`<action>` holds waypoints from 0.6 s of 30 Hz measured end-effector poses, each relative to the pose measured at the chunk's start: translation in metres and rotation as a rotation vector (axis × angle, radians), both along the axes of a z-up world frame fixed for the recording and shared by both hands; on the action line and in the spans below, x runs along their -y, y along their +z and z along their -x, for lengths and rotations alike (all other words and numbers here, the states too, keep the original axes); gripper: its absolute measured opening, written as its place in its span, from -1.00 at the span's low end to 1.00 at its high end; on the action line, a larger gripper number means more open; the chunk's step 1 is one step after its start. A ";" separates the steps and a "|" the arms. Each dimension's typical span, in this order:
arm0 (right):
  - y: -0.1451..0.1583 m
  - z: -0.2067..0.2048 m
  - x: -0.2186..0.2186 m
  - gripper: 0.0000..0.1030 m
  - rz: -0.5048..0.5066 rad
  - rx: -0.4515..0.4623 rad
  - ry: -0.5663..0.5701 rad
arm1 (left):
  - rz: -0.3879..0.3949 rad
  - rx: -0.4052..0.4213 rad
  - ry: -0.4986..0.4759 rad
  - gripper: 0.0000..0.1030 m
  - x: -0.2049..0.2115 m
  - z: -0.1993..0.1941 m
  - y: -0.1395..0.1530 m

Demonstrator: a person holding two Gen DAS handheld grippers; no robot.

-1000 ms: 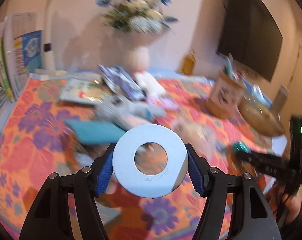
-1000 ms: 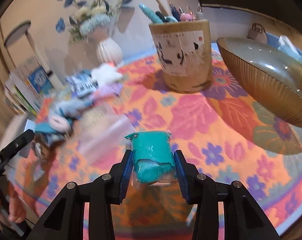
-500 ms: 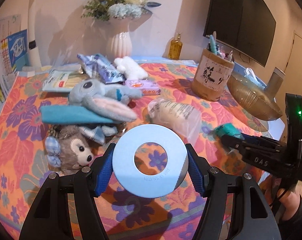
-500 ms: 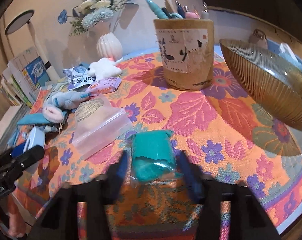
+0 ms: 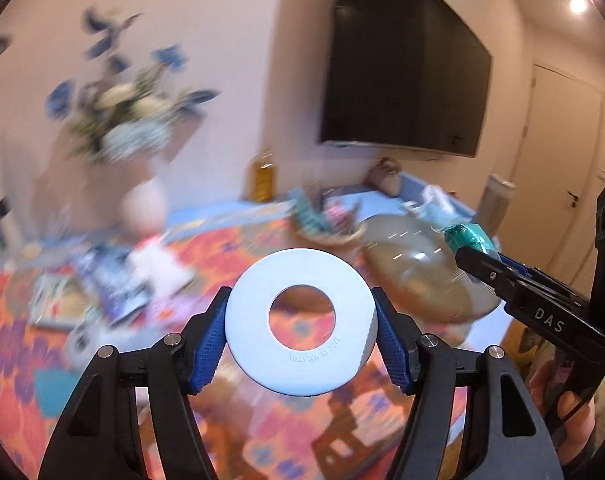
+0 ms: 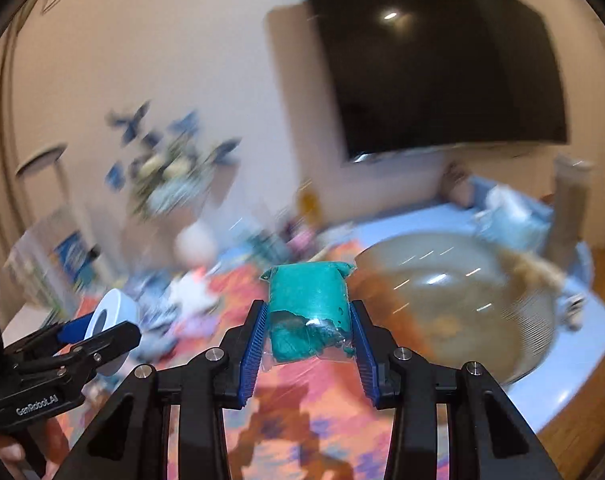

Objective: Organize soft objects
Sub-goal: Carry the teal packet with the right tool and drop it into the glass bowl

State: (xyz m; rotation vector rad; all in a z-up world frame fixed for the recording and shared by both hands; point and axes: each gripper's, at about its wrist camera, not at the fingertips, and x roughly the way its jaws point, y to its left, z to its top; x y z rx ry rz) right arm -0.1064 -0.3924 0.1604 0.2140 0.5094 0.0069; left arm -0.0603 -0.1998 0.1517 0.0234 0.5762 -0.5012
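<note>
While both pictures are smeared by motion, we can make out that each tool carries something clear of the flowered tablecloth (image 5: 262, 252). Our left gripper (image 5: 301, 334), at the bottom centre of its own view, has its blue pads pressed against the two sides of a pale blue ring (image 5: 301, 327), so its jaws are closed on it. Our right gripper (image 6: 309, 340), bottom centre of the right view, pinches a teal bundle in a clear wrapper (image 6: 308, 312) between its pads; in the left view the same bundle shows at the right edge, in front of the glass bowl (image 5: 418, 280).

We judge the task to be in its middle: two soft pieces are lifted but neither is set down anywhere. The bowl, at centre right of the right view, may be the place for them, though we cannot be sure. It seems to hold something tan at its far side; the blur hides what. At centre left of both views a blurred heap (image 5: 114, 280) of packets and other pieces, perhaps soft toys, lies on the cloth, so much sorting appears to remain.
</note>
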 end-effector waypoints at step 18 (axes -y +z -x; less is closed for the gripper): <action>-0.053 -0.024 0.149 0.46 -0.246 -0.285 -0.329 | -0.073 -0.201 -0.179 0.58 0.148 -0.058 -0.057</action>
